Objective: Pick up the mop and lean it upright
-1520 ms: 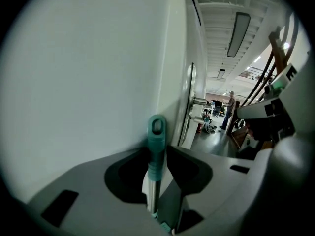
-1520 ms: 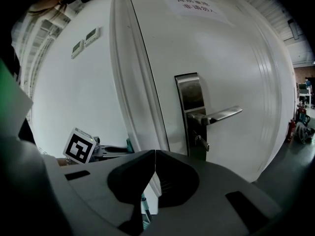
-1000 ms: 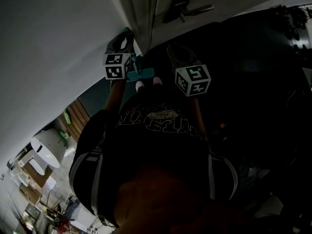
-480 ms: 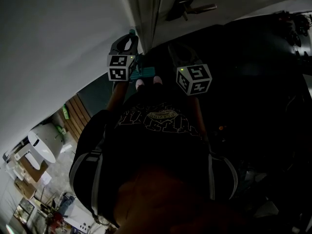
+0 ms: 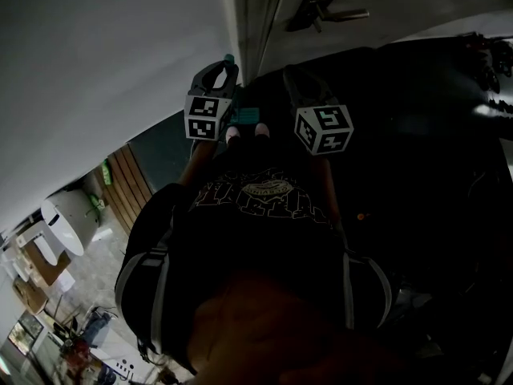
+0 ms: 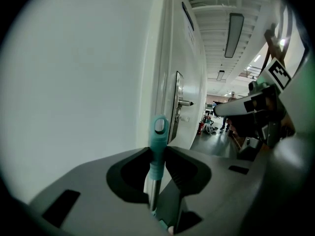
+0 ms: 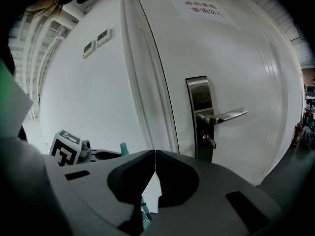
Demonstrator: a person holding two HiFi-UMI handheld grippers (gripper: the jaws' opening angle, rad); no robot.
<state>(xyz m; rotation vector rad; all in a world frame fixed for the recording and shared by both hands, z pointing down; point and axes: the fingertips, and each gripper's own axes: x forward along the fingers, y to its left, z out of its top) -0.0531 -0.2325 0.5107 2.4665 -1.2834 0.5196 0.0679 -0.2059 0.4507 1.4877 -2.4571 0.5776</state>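
Left gripper view is showing the left hand-held gripper (image 6: 157, 150) closing its two jaws on the one mop (image 6: 158, 132). The jaw tips are pressing on either side of the teal end grip. The grip's tip, with its hanging hole, is rising above them, and the metal shaft is running down behind them. The mop is standing about upright, just in front of the white wall (image 6: 74, 82) and beside the door frame. Whether it is touching the wall cannot be told.

Right gripper view is showing the right hand-held gripper (image 7: 155, 152) with its two jaws meeting tip to tip and holding nothing. A sliver of teal is showing low behind them. It is pointing at the one white door (image 7: 246, 58), which is carrying one lever handle (image 7: 224, 116) and one paper notice (image 7: 202, 9). Two small wall plates (image 7: 96, 42) are sitting on the wall left of the frame. The left unit's marker cube (image 7: 66, 149) and the mop's tip are showing at the lower left.

Head view is showing both devices side by side near the door's foot, each bearing one marker cube, two in all (image 5: 202, 117) (image 5: 324, 129). The mop's teal base is lying between them on the dark floor (image 5: 417, 119).
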